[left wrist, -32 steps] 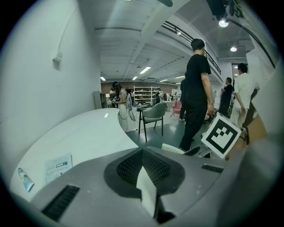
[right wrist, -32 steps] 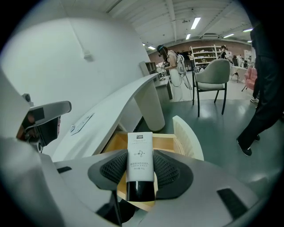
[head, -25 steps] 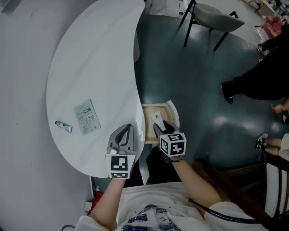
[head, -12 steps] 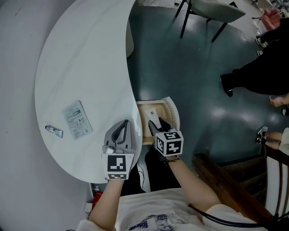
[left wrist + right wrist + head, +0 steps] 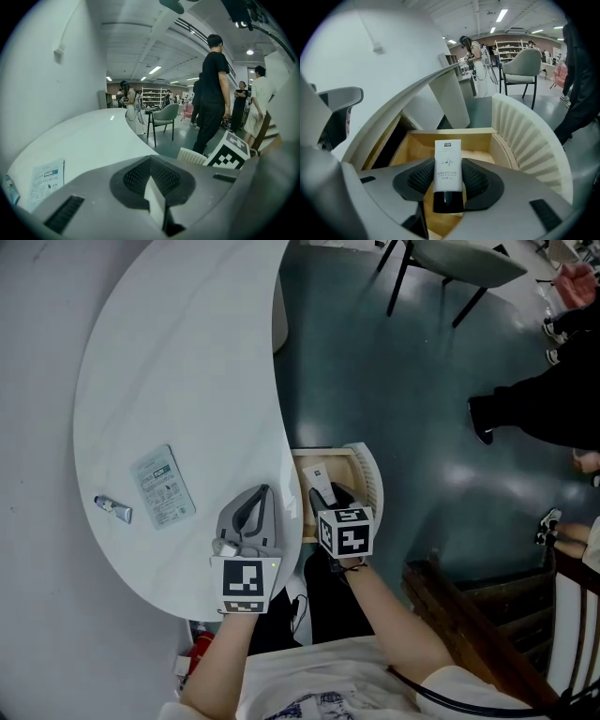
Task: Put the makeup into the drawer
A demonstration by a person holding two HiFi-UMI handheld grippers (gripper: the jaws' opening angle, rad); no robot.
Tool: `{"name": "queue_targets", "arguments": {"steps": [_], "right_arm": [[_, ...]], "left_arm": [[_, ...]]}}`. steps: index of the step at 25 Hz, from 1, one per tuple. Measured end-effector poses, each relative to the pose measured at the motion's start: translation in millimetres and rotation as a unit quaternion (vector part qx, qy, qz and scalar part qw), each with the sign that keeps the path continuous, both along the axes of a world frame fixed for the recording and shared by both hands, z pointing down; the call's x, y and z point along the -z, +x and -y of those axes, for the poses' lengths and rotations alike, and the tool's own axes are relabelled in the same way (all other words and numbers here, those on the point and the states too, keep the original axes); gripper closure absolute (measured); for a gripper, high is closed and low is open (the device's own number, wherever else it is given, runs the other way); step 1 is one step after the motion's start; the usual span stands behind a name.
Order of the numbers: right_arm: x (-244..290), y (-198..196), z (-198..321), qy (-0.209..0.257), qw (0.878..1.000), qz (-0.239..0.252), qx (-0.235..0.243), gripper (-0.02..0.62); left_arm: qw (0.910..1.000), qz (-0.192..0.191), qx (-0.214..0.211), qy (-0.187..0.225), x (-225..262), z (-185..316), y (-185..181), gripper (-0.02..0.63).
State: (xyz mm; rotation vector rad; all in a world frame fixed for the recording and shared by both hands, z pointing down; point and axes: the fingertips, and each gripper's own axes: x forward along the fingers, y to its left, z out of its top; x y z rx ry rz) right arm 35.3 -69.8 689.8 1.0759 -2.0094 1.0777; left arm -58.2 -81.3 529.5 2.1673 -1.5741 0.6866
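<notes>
Gripping a white tube (image 5: 448, 164), the right gripper (image 5: 448, 183) has been lowered closer over the open drawer (image 5: 478, 140); release is judged near. The left gripper (image 5: 151, 174) is shut on nothing.

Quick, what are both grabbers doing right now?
Left gripper: shut, holding nothing.
Right gripper: shut on the white tube with a black cap, over the open drawer.
</notes>
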Motion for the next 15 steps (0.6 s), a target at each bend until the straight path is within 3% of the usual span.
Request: {"name": "queue_targets", "arguments": {"steps": [15], "right_arm": [[-46.3, -0.3, 12.9, -0.080, 0.996, -0.013, -0.034, 0.399]], "left_arm": [[0.9998, -0.007, 0.001, -0.016, -5.1, 3.7, 2.0, 0.560]]}}
